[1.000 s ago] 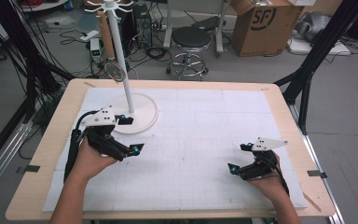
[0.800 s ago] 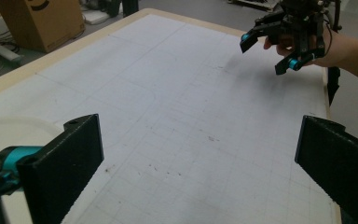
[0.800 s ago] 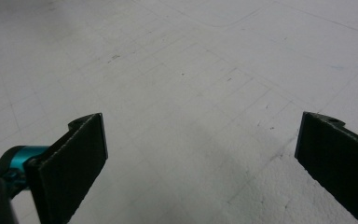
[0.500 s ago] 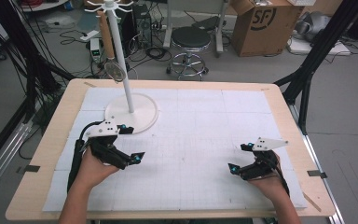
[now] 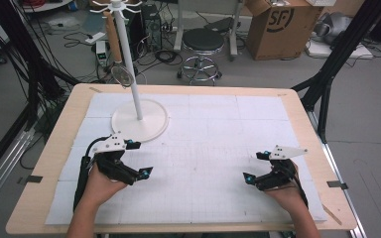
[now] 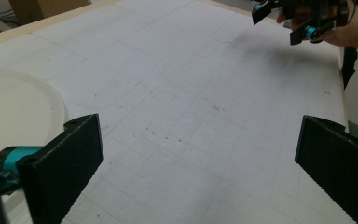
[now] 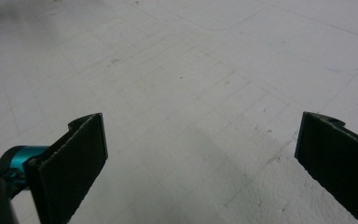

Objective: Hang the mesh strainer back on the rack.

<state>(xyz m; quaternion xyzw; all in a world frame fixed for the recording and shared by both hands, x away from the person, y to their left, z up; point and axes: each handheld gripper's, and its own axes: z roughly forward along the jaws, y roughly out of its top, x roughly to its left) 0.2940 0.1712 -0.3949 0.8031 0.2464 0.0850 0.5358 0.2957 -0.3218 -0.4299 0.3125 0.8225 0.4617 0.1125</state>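
Observation:
My left gripper (image 5: pixel 141 157) is held low over the white gridded mat (image 5: pixel 213 129) at the near left, just in front of the round base (image 5: pixel 140 120) of a white stand. It is open with nothing between its jaws. In the left gripper view its jaws stand wide apart (image 6: pixel 196 158), with the stand base (image 6: pixel 18 107) at the left. My right gripper (image 5: pixel 254 166) rests at the near right of the mat, also open and holding nothing. The right gripper view looks past its spread jaws (image 7: pixel 200 158) onto bare mat.
The stand's thin pole (image 5: pixel 129 64) rises at the far left, and a small wooden-handled strainer (image 5: pixel 121 74) hangs from its top hooks. Behind the table stand a stool (image 5: pixel 204 47) and a cardboard box (image 5: pixel 280 25). The other hand's gripper (image 6: pixel 303 18) appears far off in the left gripper view.
My left gripper has drawn back from the stand base toward the near edge and slightly right, still open. The right gripper has stayed put.

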